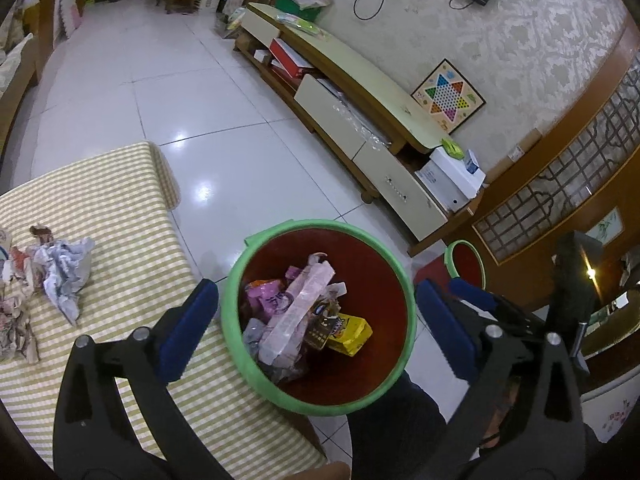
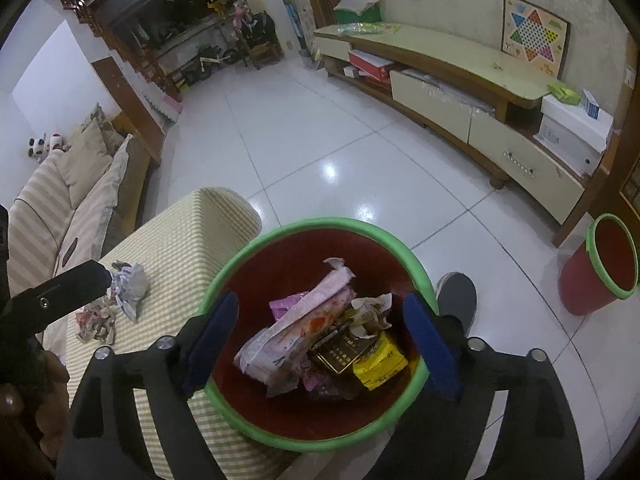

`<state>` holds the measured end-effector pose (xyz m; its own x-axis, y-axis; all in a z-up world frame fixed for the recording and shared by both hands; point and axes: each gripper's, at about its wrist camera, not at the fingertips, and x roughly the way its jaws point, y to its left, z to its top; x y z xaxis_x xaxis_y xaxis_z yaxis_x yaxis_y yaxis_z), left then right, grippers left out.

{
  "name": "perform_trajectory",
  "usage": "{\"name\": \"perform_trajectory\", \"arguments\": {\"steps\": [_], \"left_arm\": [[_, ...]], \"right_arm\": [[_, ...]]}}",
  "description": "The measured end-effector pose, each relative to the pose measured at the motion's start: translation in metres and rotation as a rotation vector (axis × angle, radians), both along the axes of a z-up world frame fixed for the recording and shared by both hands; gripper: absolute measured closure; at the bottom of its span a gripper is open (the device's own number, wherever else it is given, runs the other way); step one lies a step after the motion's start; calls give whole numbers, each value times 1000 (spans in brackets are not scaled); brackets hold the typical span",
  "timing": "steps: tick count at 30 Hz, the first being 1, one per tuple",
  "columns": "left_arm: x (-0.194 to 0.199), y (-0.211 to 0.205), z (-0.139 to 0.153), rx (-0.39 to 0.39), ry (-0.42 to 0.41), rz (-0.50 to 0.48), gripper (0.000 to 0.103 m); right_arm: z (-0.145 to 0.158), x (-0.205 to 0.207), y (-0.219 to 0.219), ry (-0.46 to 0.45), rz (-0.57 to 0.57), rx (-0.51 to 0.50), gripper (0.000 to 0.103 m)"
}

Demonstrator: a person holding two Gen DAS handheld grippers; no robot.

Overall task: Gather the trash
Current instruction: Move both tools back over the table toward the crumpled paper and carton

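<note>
A red bin with a green rim [image 1: 316,224] [image 2: 320,222] stands on the floor against the striped table [image 1: 100,184] [image 2: 192,232]. It holds wrappers, a long pink packet [image 1: 296,308] [image 2: 304,320] and a yellow box [image 1: 352,332] [image 2: 380,360]. My left gripper [image 1: 316,292] hangs open over the bin, nothing between its blue pads. My right gripper [image 2: 320,300] is also open above the bin and empty. A crumpled grey paper [image 1: 64,272] [image 2: 128,284] and torn scraps [image 1: 16,312] [image 2: 96,322] lie on the table to the left.
A second red bin [image 1: 466,260] [image 2: 600,268] stands to the right near a long TV cabinet [image 1: 360,80] [image 2: 440,56]. A sofa [image 2: 60,200] is at the far left. A person's shoe [image 2: 456,296] rests beside the near bin. White tiled floor lies beyond.
</note>
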<state>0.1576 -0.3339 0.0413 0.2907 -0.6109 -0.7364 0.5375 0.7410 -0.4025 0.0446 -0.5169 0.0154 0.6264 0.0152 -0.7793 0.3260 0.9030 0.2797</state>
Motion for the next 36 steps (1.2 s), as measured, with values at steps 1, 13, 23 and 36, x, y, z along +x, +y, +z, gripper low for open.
{"name": "perform_trajectory", "arguments": {"steps": [1, 13, 23, 36], "left_arm": [[0, 4, 2, -1, -3, 5, 6], [-14, 82, 25, -25, -37, 96, 5], [-26, 188, 31, -13, -59, 264, 5], [-30, 286, 11, 12, -21, 435, 5]], "right_arm": [[3, 0, 1, -4, 0, -4, 16], [34, -1, 70, -55, 79, -53, 7], [48, 15, 150, -80, 208, -81, 7], [35, 47, 229, -59, 331, -107, 7]]}}
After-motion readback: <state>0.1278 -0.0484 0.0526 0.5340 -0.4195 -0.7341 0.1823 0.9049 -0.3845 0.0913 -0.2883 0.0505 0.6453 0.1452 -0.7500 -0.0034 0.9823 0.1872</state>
